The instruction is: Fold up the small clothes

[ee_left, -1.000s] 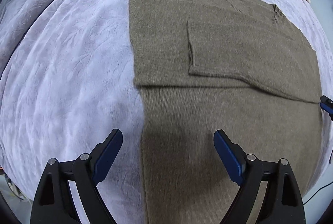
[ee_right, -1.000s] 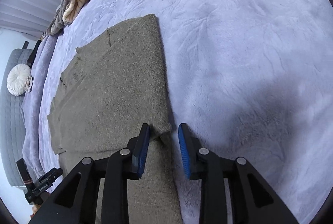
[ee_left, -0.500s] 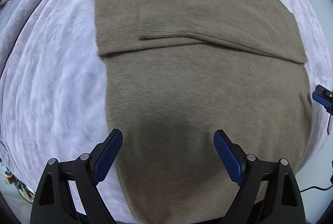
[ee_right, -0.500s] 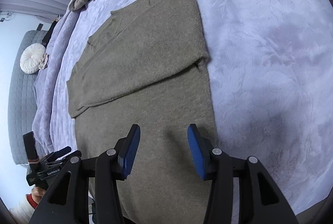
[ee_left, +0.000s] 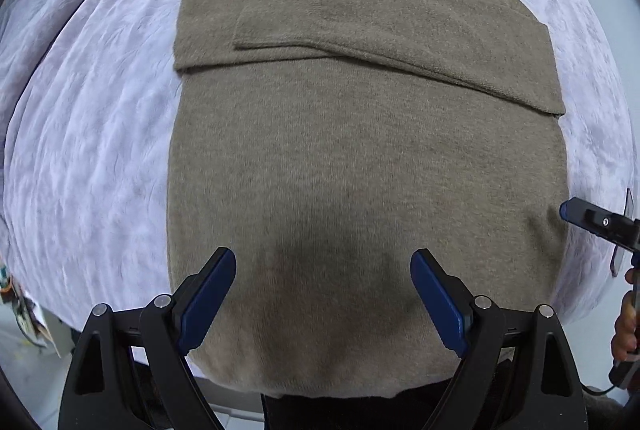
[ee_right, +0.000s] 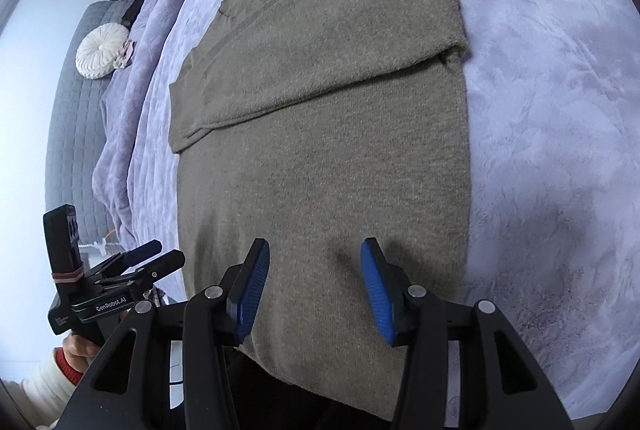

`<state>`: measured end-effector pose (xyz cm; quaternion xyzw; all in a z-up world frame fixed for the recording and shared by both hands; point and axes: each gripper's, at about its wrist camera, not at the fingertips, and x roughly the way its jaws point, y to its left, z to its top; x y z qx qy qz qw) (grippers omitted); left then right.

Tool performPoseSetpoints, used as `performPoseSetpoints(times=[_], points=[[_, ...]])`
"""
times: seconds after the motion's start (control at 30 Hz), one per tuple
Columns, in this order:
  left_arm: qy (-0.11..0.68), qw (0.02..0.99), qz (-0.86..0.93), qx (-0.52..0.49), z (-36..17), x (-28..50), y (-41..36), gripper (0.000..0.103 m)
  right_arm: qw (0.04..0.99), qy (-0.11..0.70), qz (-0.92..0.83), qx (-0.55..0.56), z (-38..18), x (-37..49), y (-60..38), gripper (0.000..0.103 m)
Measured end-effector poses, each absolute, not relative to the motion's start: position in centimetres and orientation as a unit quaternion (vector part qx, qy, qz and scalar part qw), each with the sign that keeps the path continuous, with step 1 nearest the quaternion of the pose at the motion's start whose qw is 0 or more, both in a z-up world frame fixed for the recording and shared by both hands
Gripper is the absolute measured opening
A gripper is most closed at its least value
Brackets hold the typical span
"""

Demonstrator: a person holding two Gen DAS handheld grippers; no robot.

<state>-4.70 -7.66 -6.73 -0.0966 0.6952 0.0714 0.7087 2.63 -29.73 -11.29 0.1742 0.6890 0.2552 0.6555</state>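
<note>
1. The olive-brown sweater [ee_left: 360, 158] lies flat on the lavender bedspread [ee_left: 88, 134], both sleeves already folded across the chest at the far end.
2. I'd judge the bottom fold comes next: each gripper must drop to the near hem, pinch a corner and carry it toward the collar.
3. The left gripper [ee_left: 323, 294] hangs released above the near hem, holding nothing.
4. The right gripper [ee_right: 314, 286] hovers likewise, jaws apart, over the sweater's near right part.
</note>
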Motion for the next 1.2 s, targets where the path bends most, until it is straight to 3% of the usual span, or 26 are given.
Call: performPoseSetpoints(times=[0.3, 0.63, 0.83, 1.2], points=[[0.697, 0.707, 0.076, -0.088, -6.2, -8.6, -6.9, 0.090, 0.649, 0.695, 0.248, 0.184, -11.4, 0.1, -30.2, 0.052], [0.695, 0.711, 0.028, -0.100, -6.8, -14.5, 0.0, 0.090, 0.654, 0.711, 0.183, 0.182, -13.2, -6.4, -32.2, 0.052], [0.708, 0.695, 0.000, -0.120, -9.2, -19.2, 1.0, 0.090, 0.649, 0.712, 0.156, 0.218, -14.3, -10.4, -33.8, 0.052], [0.721, 0.679, -0.022, -0.134, -14.7, -22.1, 2.4, 0.090, 0.635, 0.735, 0.168, 0.171, -17.3, -14.5, -33.6, 0.052]])
